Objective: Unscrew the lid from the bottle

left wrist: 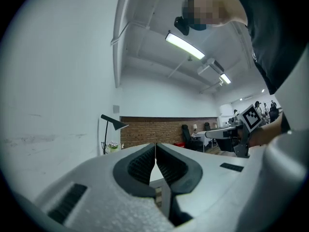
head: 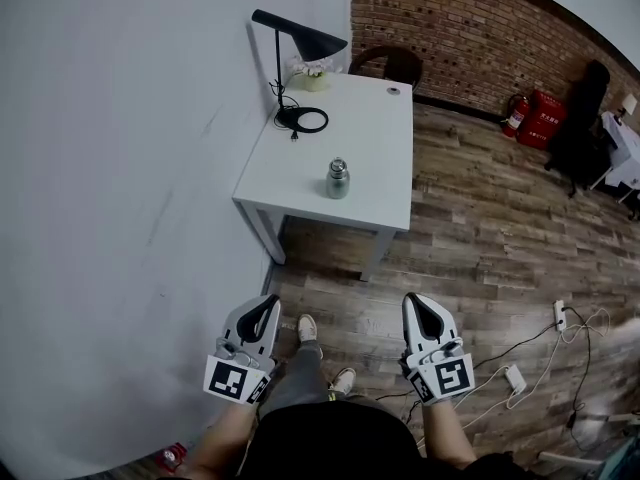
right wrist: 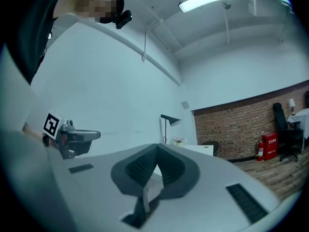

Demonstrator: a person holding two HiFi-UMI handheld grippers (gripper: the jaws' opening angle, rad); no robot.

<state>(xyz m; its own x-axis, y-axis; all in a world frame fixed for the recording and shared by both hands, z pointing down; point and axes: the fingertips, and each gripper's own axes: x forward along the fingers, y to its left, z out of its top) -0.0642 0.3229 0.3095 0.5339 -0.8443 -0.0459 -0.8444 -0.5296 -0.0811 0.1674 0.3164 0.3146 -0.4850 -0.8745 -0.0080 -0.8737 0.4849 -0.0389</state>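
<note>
A small metal bottle (head: 338,179) with its lid on stands upright near the front edge of a white table (head: 370,138). Both grippers hang well short of the table, over the wooden floor. My left gripper (head: 267,303) is shut with nothing between its jaws, and its tips (left wrist: 155,145) meet in the left gripper view. My right gripper (head: 417,302) is also shut and empty, its tips (right wrist: 156,146) touching in the right gripper view. The bottle is hidden behind the jaws in both gripper views.
A black desk lamp (head: 297,43) and a small flower pot (head: 312,76) stand at the table's far left, and a chair (head: 390,62) sits behind it. A white wall (head: 120,168) runs along the left. Cables and a power strip (head: 560,315) lie on the floor at right.
</note>
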